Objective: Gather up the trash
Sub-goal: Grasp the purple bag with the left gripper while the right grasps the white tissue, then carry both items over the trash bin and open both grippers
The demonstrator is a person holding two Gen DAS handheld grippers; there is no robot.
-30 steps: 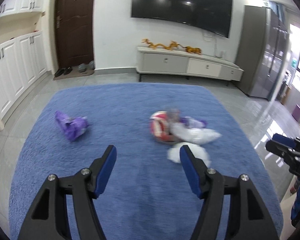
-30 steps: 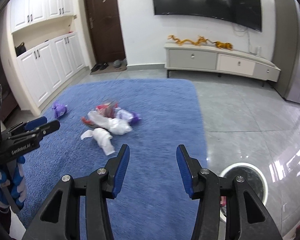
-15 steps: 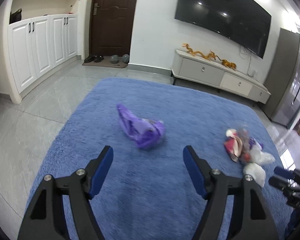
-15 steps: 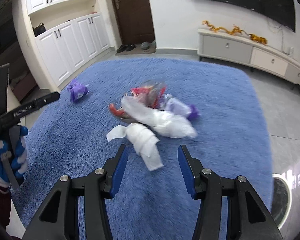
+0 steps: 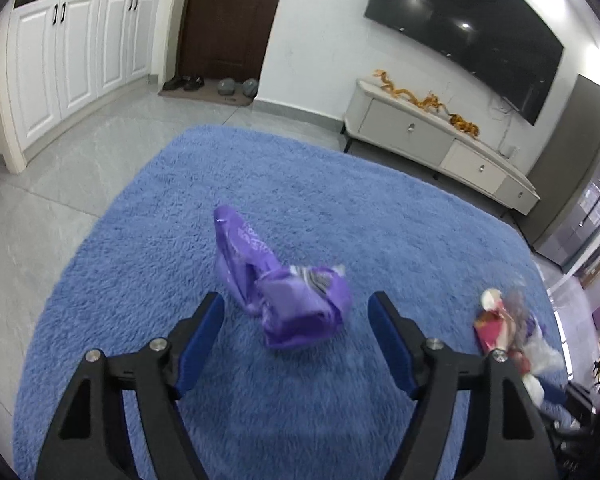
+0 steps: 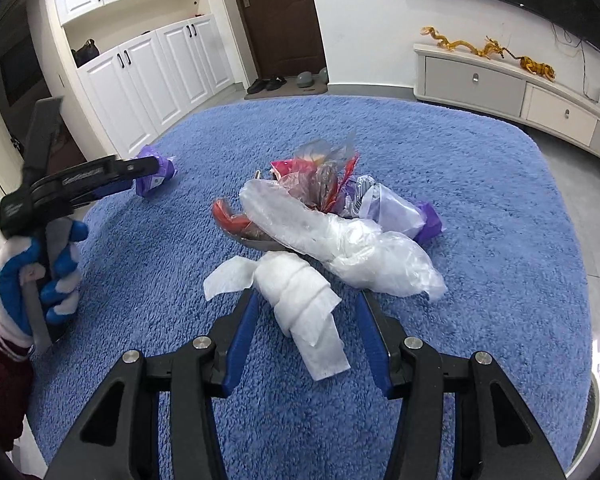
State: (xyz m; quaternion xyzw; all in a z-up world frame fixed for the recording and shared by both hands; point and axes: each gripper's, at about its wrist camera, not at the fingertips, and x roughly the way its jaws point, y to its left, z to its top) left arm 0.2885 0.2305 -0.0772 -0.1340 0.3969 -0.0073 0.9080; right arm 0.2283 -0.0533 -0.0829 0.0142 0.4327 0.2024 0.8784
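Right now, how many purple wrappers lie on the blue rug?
2: one alone near the rug's left edge, one in the central trash pile, partly under a clear bag. More may be buried.

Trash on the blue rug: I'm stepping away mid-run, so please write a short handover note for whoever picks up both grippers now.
Left gripper: open, empty, lined up on the crumpled purple wrapper, which sits between the fingers, untouched.
Right gripper: open, empty, with the rolled white tissue between its fingers, pads not pressing.
Main pile just beyond the tissue: clear plastic bag, red wrapper, second purple packet, all on the blue rug.
Done: nothing collected yet.
Left: grasp wrapper and tissue, then clear the pile. No bin clearly in view.
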